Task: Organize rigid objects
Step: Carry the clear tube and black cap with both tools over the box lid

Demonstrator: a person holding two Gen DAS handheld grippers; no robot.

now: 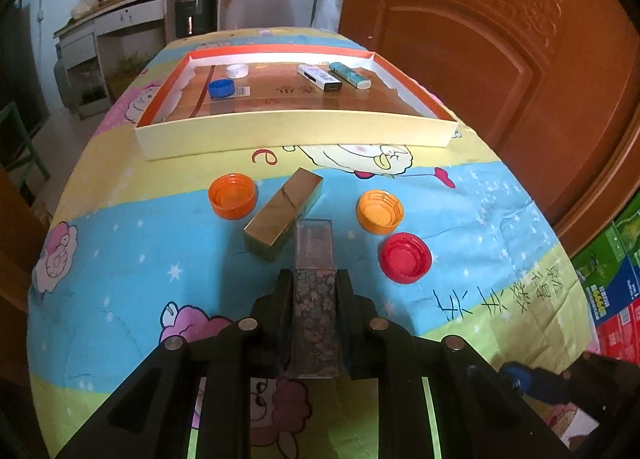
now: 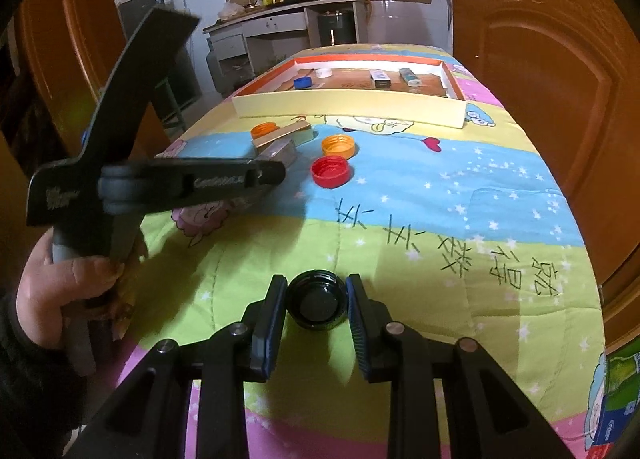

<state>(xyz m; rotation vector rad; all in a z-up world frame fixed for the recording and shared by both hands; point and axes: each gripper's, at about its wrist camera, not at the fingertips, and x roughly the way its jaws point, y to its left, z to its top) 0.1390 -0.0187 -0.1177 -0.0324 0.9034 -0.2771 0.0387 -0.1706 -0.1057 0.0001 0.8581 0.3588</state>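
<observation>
Right now the left tool (image 1: 314, 279) is clenching a slim clear box (image 1: 315, 291) with a flowery lower half, its pads pressing on both long sides while the box's far end is pointing toward a gold box (image 1: 282, 215) lying on the table (image 1: 120, 243), which is wearing a bright cartoon cloth. Beside the gold box an orange cap (image 1: 233, 195) is sitting open side up on the left, and a second, yellower orange cap (image 1: 380, 210) and a red cap (image 1: 405, 257) are sitting open side up on the right, close to one another. Farther back a shallow cardboard tray (image 1: 296, 127) is holding a blue cap (image 1: 221, 89) and a white cap (image 1: 237, 70) at its left end, and two small oblong items, one white (image 1: 319, 77) and one teal (image 1: 349, 75), at its right end. Meanwhile the right tool (image 2: 316, 301) is gripping a black cap (image 2: 316, 305) near the table's front edge, its blue pads bearing on the cap's rim from either side. From the right wrist view a person's hand (image 2: 60, 287) is holding the left tool's handle at the left, with the clear box barely showing past its jaws, just beside the gold box.
</observation>
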